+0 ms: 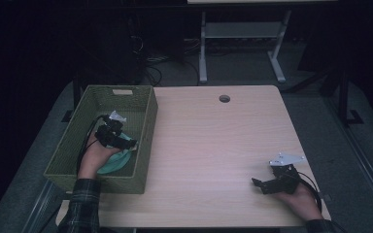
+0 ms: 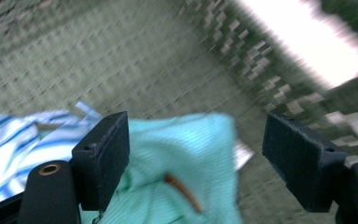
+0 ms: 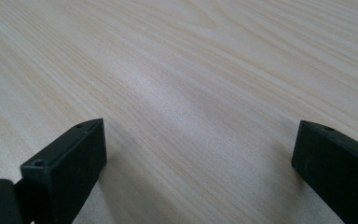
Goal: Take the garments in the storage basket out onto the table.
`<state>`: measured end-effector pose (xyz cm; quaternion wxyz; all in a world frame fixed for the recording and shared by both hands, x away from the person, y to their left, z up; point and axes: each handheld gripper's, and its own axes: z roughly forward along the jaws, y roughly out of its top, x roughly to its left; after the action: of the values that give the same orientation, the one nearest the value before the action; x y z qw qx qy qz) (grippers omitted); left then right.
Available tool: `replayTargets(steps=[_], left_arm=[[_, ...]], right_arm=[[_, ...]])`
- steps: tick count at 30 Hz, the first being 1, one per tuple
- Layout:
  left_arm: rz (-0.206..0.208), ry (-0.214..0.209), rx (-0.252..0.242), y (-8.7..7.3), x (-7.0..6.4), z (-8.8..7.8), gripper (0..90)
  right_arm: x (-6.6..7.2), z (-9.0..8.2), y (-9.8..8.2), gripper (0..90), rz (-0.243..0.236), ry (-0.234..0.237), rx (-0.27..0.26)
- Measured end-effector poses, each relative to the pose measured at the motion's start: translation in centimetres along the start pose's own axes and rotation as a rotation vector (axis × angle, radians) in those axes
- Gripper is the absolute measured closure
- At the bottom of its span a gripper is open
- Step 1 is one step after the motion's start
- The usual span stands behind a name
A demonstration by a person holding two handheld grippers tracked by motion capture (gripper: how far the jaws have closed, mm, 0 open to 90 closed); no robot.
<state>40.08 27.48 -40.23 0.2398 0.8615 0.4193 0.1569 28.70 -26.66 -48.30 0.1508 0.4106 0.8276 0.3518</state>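
Left hand-held gripper (image 1: pixel 128 143) sits inside the green woven basket (image 1: pixel 145 141) at the left side of the bench (image 1: pixel 213 145), low over the contents near the basket's right wall. Jaws stand wide apart; in the left gripper view a mint-green cloth (image 2: pixel 186 163) lies between and below them, its upper edge reaching up between the jaw tips. Left jaw overlaps the cloth's edge in that view; whether the pad actually touches it cannot be told, and the right jaw is clear of it. A short brown strip lies on the cloth's surface. To the left of the mint cloth, partly behind the left jaw, a blue-and-white striped cloth (image 2: pixel 9 144) lies on the basket floor. View is blurred. From above, the mint cloth shows just beneath the left hand (image 1: pixel 97 155), toward the basket's near right corner. Right hand-held gripper (image 1: pixel 258 184) rests near the bench's near right corner, well apart from the basket, jaws wide, bare wood grain between them. Plaid sleeve (image 1: pixel 82 208) at lower left.
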Motion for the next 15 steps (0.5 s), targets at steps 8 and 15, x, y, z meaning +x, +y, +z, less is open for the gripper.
replayTargets(steps=[8,15], left_arm=[[-0.058,0.006,0.109,-0.5,0.8,1.3,31.0],[-0.086,-0.042,0.141,-0.7,0.9,1.4,52.2]], right_arm=[[0.0,0.0,0.0,2.7,-0.002,0.000,0.001],[0.0,0.0,0.0,2.7,-0.002,0.000,0.000]])
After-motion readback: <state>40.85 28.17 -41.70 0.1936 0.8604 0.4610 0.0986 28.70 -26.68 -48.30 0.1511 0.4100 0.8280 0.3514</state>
